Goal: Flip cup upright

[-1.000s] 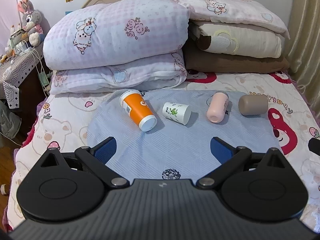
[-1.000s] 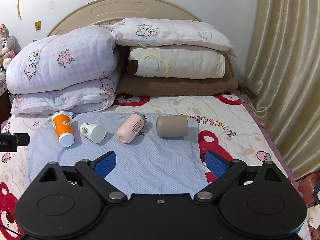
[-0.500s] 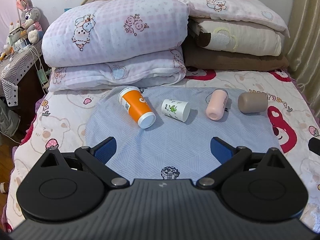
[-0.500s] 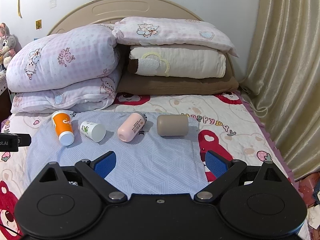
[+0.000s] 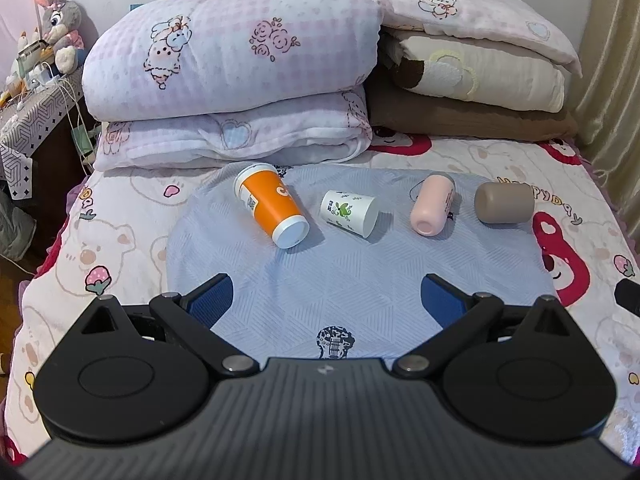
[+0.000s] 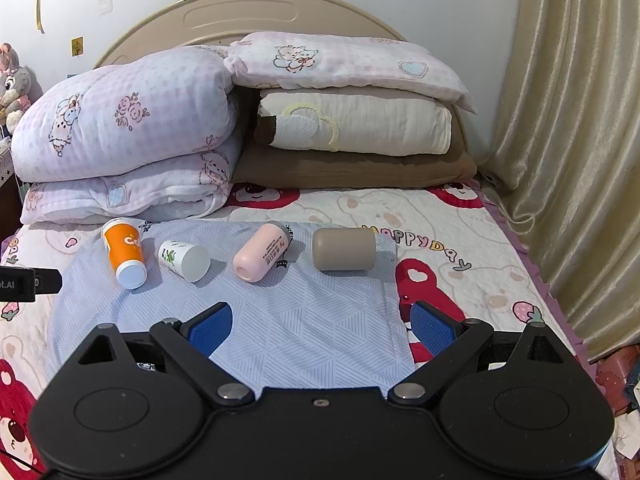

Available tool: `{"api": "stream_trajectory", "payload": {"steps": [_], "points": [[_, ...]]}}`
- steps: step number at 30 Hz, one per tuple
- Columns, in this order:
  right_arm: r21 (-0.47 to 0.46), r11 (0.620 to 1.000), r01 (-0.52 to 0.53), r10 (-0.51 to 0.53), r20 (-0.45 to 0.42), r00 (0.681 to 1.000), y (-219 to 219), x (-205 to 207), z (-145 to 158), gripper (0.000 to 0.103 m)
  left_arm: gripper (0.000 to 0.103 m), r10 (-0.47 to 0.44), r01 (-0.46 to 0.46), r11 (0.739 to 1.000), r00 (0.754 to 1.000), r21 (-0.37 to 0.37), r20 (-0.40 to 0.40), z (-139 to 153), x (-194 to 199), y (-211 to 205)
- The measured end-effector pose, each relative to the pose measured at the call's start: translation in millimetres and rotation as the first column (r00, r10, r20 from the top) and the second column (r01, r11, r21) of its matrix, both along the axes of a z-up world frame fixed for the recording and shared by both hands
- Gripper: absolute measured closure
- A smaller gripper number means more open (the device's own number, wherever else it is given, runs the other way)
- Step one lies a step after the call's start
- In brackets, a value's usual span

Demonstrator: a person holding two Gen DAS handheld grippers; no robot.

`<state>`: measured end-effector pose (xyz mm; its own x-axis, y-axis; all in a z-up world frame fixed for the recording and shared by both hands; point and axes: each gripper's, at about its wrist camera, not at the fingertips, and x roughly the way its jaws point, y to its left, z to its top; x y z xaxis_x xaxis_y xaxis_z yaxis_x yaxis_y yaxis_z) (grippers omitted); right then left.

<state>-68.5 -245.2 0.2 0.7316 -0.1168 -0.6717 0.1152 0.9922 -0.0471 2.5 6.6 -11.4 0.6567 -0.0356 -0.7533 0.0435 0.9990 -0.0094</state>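
Bedding is soft: cups set upright on it may topple. Mat carries four cups on their sides: orange, brown, pink, white. Left gripper and right gripper: jaws wide apart, holding nothing, well short of the cups.

Four cups lie in a row on the mat

Home bedroom: bed, stacked pillows, plush toy, curtain

Bed carries blue cloth, folded bedding.
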Motion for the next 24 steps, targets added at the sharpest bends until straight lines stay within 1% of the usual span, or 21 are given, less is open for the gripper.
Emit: {"api": "stream_trajectory", "payload": {"steps": [13,19,24], "points": [[-0.006,1.000,0.000,0.000,-0.002,1.000,1,1,0,0.005,0.001,-0.005,0.005,1.000,1.000,-0.001,-0.014,-2,2,-3],[-0.005,1.000,0.001,-0.001,-0.003,1.000,1,1,0,0.005,0.001,-0.024,0.024,1.000,0.999,0.001,-0.025,-7,1,-7],[0.055,0.998,-0.036,0.037,-0.006,0.999,-1,-2,3,0.005,0.001,-0.069,0.068,0.998,0.996,-0.010,-0.049,-11,1,-14]]}}
